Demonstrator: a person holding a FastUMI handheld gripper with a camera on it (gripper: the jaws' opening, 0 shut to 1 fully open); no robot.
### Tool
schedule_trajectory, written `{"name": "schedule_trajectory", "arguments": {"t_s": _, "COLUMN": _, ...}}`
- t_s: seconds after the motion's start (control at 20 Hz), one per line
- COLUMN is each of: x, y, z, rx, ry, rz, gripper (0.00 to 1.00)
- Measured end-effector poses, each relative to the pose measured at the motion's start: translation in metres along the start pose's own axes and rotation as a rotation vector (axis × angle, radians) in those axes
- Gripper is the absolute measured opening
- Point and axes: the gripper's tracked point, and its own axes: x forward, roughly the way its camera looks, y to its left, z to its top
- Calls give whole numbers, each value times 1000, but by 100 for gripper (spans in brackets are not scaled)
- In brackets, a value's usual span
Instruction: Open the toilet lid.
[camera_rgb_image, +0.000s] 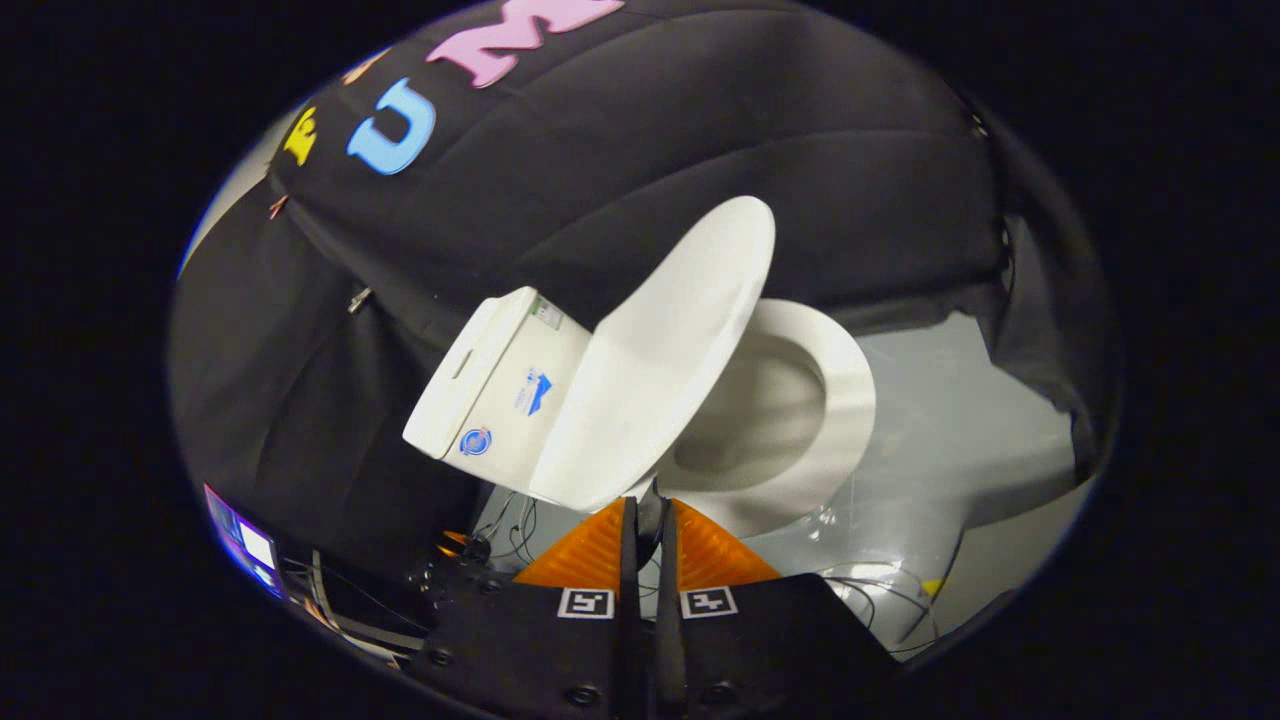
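Standing raised, the toilet lid (660, 350) leans toward the tank (500, 385), bowl rim (850, 400) exposed beyond. Grey floor (950, 450) lies open past the bowl. Gripper (648, 520) fingers nearly together, tips just below the lid's edge, holding nothing.

Camera: rides on the gripper (648, 520), tilted sideways.
Facing: forward, toward the toilet (790, 400).
Distance: close, just ahead.

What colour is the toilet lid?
White. The raised toilet lid shows best in the gripper view, just beyond the fingers.
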Motion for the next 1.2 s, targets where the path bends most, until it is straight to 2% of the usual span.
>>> {"name": "schedule_trajectory", "arguments": {"t_s": 0.2, "x": -5, "y": 61, "z": 28, "rx": -174, "ry": -35, "rz": -72, "gripper": 10}}
{"name": "schedule_trajectory", "arguments": {"t_s": 0.35, "x": -5, "y": 108, "z": 49, "rx": -297, "ry": -74, "rz": -77, "gripper": 10}}
{"name": "schedule_trajectory", "arguments": {"t_s": 1.0, "x": 34, "y": 267, "z": 73, "rx": -486, "ry": -142, "rz": 37, "gripper": 10}}
{"name": "schedule_trajectory", "arguments": {"t_s": 1.2, "x": 53, "y": 311, "z": 71, "rx": -496, "ry": -140, "rz": 89, "gripper": 10}}
